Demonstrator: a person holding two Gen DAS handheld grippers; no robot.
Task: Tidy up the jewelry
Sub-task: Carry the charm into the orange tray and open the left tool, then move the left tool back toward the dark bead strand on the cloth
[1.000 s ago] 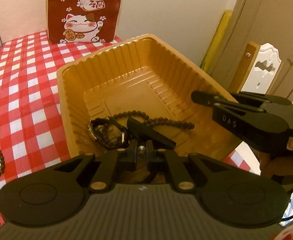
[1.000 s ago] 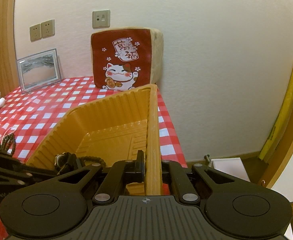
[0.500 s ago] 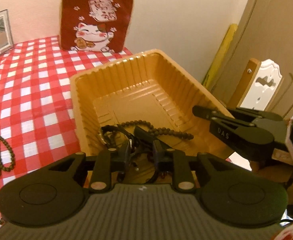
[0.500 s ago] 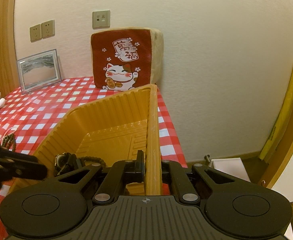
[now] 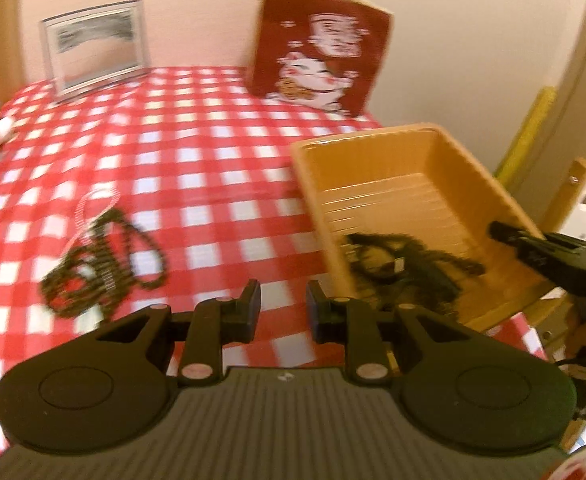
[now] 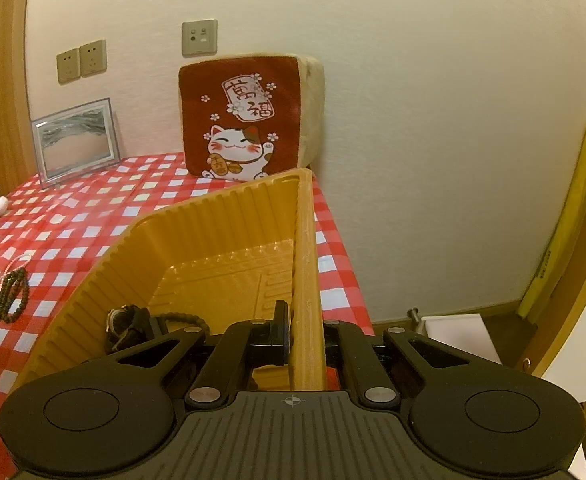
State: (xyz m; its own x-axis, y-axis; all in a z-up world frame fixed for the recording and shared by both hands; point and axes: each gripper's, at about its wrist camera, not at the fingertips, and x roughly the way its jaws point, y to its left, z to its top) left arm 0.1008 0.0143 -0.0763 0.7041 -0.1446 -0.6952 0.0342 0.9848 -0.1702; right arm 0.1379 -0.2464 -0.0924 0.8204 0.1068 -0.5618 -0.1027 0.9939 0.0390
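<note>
Right now the left gripper (image 5: 281, 312) hangs over the checked tablecloth (image 5: 197, 168) with its jaws parted and nothing between them. The right gripper (image 6: 303, 336) is clamped on the tray (image 6: 213, 236) rim at the table's right edge. Dark beads (image 5: 405, 264) lie inside the tray. Only the left wrist view fully shows the loose bead strands (image 5: 105, 264) out on open cloth, well left of the tray.
</note>
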